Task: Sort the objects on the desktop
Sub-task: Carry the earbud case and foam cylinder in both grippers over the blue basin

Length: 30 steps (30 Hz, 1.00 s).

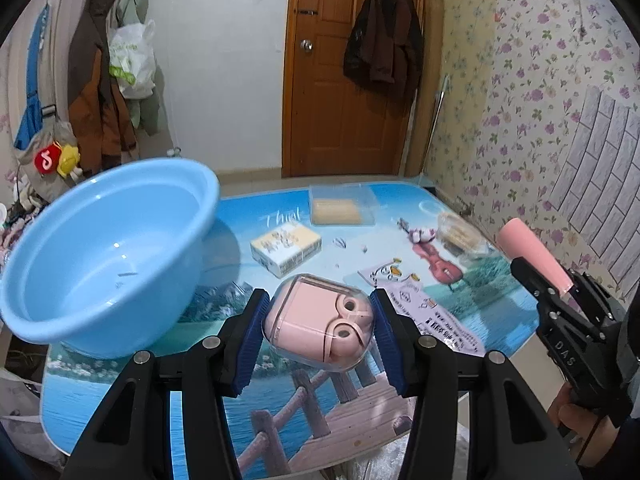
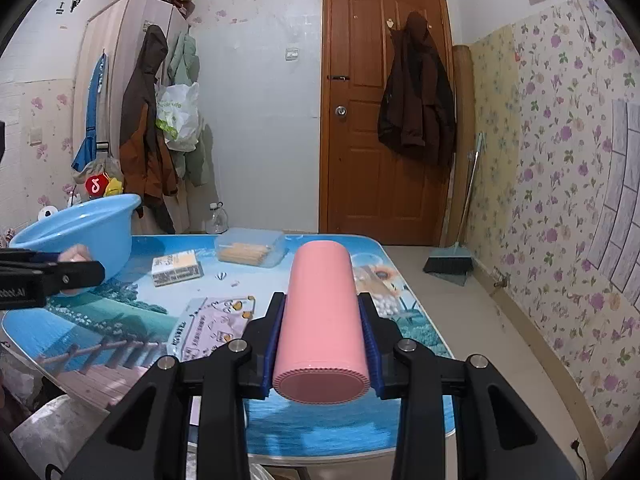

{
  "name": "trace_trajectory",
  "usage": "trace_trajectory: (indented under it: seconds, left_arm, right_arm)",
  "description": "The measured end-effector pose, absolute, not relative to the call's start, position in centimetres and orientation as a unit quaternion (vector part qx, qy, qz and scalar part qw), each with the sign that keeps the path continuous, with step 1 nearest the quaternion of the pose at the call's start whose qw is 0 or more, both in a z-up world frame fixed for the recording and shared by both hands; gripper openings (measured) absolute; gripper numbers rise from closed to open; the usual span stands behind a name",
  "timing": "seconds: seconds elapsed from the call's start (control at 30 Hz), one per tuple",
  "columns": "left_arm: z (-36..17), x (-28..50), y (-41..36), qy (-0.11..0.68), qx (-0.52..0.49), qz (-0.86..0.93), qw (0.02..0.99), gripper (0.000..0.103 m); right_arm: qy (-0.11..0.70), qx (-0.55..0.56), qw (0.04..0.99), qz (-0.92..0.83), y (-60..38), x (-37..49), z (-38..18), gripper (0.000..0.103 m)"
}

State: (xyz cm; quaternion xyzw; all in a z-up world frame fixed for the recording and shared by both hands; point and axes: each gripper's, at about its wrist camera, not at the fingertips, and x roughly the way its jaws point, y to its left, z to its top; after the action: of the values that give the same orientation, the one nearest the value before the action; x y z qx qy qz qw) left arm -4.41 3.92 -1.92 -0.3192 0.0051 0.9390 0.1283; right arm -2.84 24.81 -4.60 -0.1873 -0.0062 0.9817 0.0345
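Table (image 1: 132, 384) w/ printed lake scene; blue basin (image 1: 100, 264) at its left edge. Right gripper (image 2: 322, 350): jaws clamped on pink cylinder (image 2: 322, 312), held above table. Left gripper (image 1: 318, 320): jaws clamped on pink earbud case (image 1: 316, 320), above table, beside basin.

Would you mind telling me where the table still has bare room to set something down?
The near strip of the table, in front of the blue basin and printed sheet, is bare. The far half is crowded: yellow box, clear container and plastic packet.
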Motion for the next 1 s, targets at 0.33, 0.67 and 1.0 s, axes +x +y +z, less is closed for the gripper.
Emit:
trace_trajectory:
  seconds: [0.33, 0.67, 1.0]
  left_arm:
    - [1.7, -1.9, 0.8, 0.003, -0.277, 0.955, 0.103, 0.049]
    - [5.0, -0.6, -3.9, 0.005, -0.252, 0.966, 0.055, 0.049]
    - [6.9, -0.6, -8.6, 0.017, -0.234, 0.972, -0.004, 0.049]
  right_arm:
    - [-0.017, -0.170, 0.020, 0.985, 22.3, -2.1, -2.0, 0.036]
    - [-0.015, -0.160, -0.014, 0.987, 18.5, -3.7, 2.5, 0.036]
    - [-0.020, -0.158, -0.083, 0.984, 12.3, -5.9, 6.3, 0.036]
